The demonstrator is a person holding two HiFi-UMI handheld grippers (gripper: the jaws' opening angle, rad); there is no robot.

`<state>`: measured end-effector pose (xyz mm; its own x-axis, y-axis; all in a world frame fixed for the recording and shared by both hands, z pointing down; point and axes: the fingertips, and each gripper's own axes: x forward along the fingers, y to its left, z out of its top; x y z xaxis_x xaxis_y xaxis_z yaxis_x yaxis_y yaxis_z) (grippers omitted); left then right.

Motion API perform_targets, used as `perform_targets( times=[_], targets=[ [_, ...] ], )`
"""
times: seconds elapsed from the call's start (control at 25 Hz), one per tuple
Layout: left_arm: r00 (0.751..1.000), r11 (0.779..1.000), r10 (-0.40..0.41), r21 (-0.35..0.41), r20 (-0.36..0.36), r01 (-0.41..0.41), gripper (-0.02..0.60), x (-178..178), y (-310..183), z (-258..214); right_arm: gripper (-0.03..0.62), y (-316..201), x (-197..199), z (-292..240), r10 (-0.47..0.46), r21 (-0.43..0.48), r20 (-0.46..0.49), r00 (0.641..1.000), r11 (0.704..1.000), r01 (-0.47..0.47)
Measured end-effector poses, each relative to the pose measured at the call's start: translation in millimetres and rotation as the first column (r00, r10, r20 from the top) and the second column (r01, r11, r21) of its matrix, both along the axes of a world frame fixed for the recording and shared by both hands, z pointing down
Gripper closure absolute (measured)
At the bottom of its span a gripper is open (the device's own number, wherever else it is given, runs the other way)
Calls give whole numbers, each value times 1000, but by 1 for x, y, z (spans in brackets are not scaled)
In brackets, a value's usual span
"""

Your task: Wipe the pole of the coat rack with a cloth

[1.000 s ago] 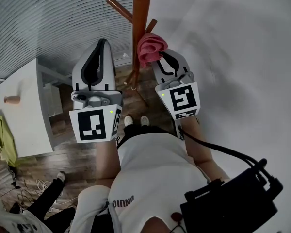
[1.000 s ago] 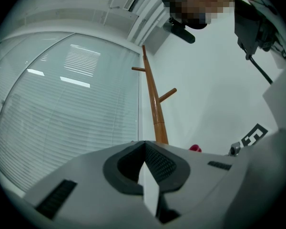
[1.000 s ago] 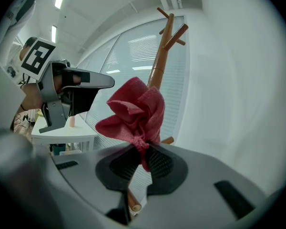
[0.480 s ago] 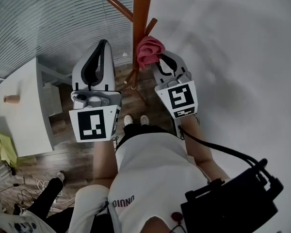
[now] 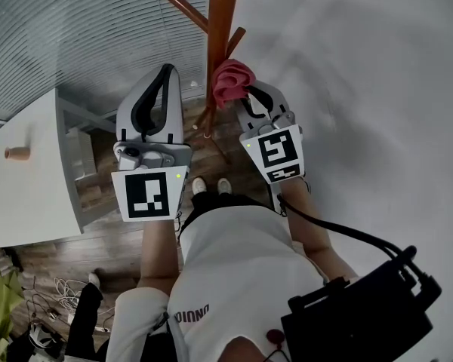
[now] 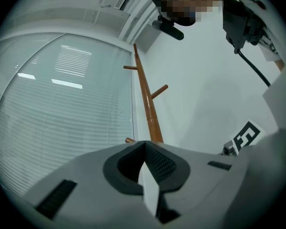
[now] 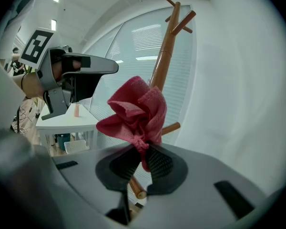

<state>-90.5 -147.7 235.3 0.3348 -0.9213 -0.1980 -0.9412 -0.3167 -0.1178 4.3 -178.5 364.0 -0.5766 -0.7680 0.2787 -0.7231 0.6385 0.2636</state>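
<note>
My right gripper (image 7: pixel 142 151) is clamped on the bunched pink cloth (image 7: pixel 136 111), and in the head view the cloth sits against the right side of the wooden pole (image 5: pixel 220 21). My left gripper (image 6: pixel 144 147) is clenched on nothing, raised just left of the pole without touching it.

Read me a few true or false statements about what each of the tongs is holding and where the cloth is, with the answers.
1. The right tongs grip a pink cloth. True.
2. The left tongs hold a second cloth. False: they are shut with nothing between them.
3. The coat rack pole is brown wood. True.
4. The pink cloth lies on the white table. False: that table stands off to the left, and the pink cloth is bunched in the right tongs near the coat rack pole.
</note>
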Motion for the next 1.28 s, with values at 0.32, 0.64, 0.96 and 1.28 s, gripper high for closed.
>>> perform_targets(
  times=[0.32,0.64,0.96,1.28],
  targets=[
    [1000,1000,-1,-16,-2,1,568,2,3,6,548,2,-1,11,-14,-6,-59,998,1000,13],
    [1000,1000,-5,-21,0,5,568,2,3,8,548,3,-1,19,-16,-8,-130,991,1000,15],
    [1000,1000,-10,-28,6,10,568,1,3,11,548,5,-2,28,-33,-24,-166,986,999,30],
    [1000,999,-4,-44,10,4,568,2,3,15,548,7,-3,37,-52,-57,-208,977,998,41]
  ],
)
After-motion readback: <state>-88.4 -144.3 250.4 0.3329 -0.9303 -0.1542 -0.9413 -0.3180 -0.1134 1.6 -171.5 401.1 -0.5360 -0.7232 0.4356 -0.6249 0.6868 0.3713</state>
